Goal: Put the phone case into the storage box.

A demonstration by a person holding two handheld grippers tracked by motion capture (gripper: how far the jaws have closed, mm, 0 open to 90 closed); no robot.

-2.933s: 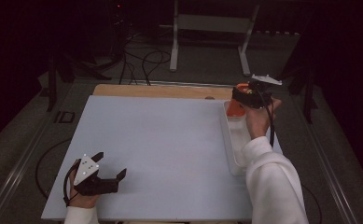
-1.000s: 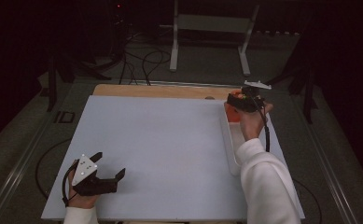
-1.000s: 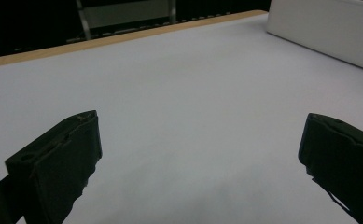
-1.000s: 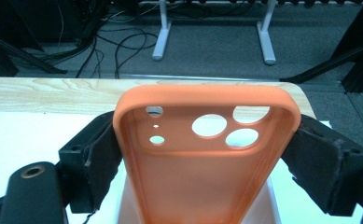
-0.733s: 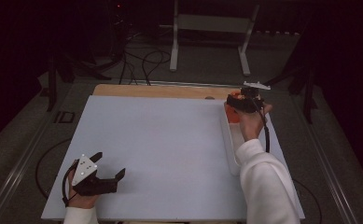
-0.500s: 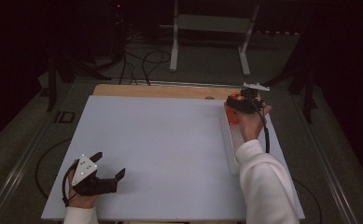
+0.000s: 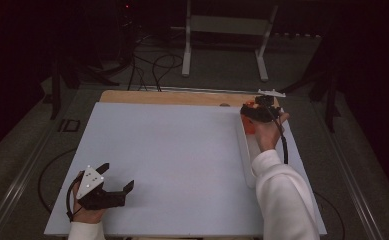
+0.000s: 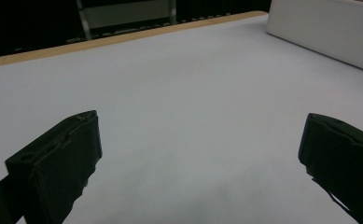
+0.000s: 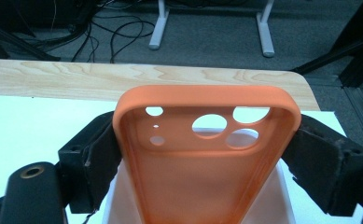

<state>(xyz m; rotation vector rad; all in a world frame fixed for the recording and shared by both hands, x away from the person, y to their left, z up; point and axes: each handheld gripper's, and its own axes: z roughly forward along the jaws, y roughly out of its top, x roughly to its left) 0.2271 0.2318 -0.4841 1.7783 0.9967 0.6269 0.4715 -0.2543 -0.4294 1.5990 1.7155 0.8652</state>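
An orange phone case (image 9: 193,186) with camera cut-outs near its far end is clamped across its width between the two jaws of my right gripper (image 9: 205,149). In the high view that gripper (image 7: 254,112) is at the far right of the table, holding the orange case (image 7: 248,127) over the far end of a long white tray (image 7: 248,165). My left gripper (image 7: 117,176) rests on the white table top near the front left corner. It stands open, with nothing between its jaws in the left gripper view (image 8: 198,154).
The white table top (image 7: 182,150) has a wooden strip (image 7: 172,97) along its far edge. The white tray (image 8: 324,28) lies along the right side. Beyond the table, cables and a metal stand (image 7: 227,45) sit on the floor.
My right gripper with the orange case has shifted slightly left and lower over the tray's far end. The left gripper has stayed put.
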